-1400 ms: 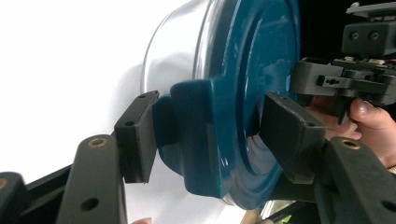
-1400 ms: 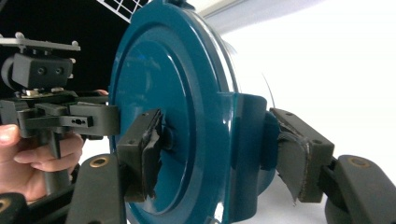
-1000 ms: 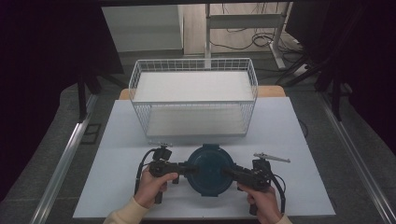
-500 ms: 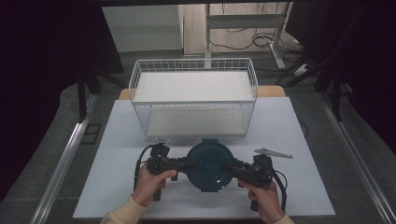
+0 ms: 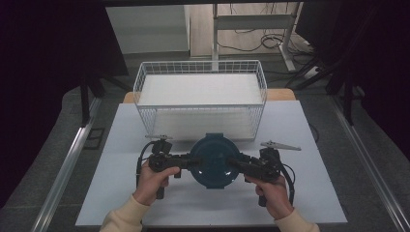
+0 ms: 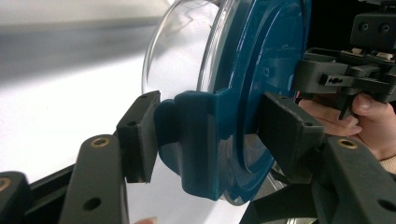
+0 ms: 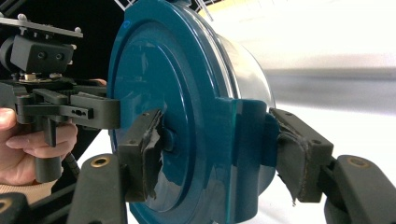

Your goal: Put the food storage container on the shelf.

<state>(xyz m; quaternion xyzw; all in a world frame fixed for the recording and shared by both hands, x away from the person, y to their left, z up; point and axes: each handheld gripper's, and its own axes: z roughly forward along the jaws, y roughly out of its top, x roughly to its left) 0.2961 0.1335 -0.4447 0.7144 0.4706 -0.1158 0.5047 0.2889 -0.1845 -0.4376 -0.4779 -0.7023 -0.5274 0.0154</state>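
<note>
Both claws, left claw (image 5: 186, 162) and right claw (image 5: 238, 165), clamped on lidded container (image 5: 212, 160) side latches, now lifted off surface (image 5: 145, 203) versus a second ago, probably heading for wire basket (image 5: 200, 67).

Dim room, grey floor (image 5: 53, 145), white table (image 5: 300, 193), cables behind.

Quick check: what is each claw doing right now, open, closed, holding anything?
Left claw: closed on the clip tab of the blue-lidded container.
Right claw: closed on the opposite clip tab of the same container.
</note>
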